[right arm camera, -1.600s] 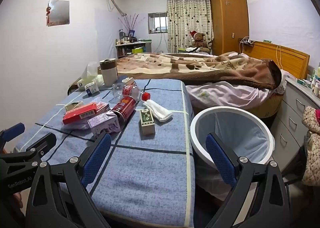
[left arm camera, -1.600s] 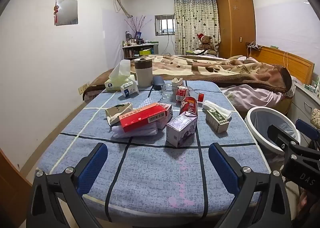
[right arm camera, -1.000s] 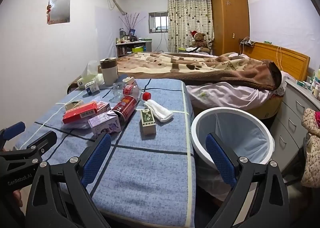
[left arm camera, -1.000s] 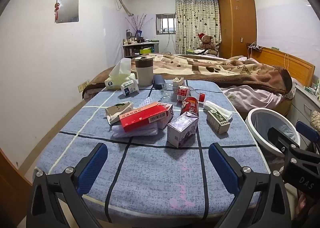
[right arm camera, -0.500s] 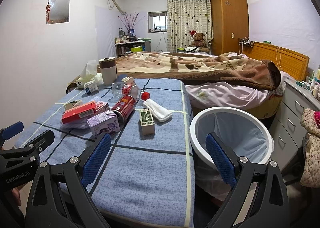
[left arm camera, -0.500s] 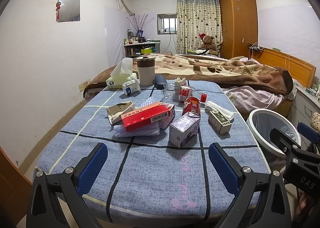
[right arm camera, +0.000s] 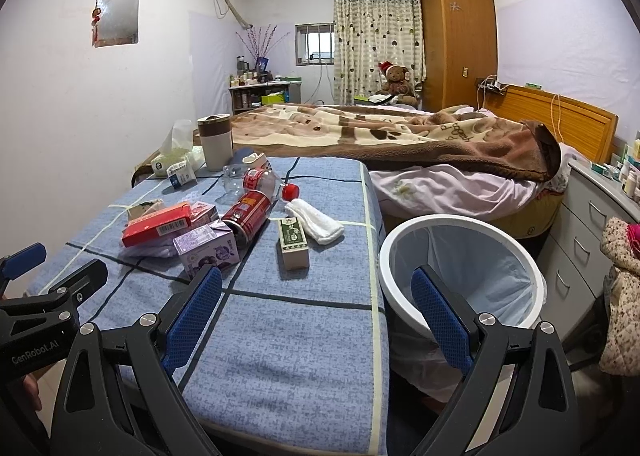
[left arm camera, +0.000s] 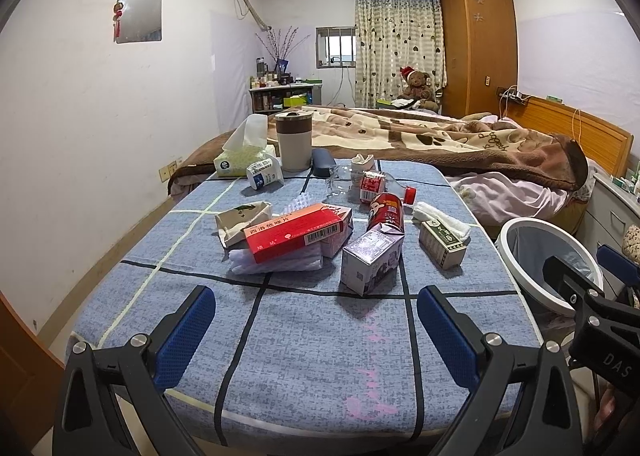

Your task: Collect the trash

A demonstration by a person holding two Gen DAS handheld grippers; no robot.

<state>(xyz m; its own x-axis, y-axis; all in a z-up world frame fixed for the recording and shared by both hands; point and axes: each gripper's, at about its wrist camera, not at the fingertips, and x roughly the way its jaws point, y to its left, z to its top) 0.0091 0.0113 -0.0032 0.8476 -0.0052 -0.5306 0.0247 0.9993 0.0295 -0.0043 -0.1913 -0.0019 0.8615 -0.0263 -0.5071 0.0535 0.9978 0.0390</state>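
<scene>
Blue checked table — boxes, red can, tissue pack on it.

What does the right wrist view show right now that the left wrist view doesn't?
Only the right wrist view shows the whole inside of the trash bin, with nothing in its liner, and the drawer unit beside it. Only the left wrist view shows the tan carton clearly, plus the table's left edge. Both share the red box, purple carton, red can, green box and both open grippers, left gripper, right gripper.

Both wrist views low, sharing table, bin
</scene>
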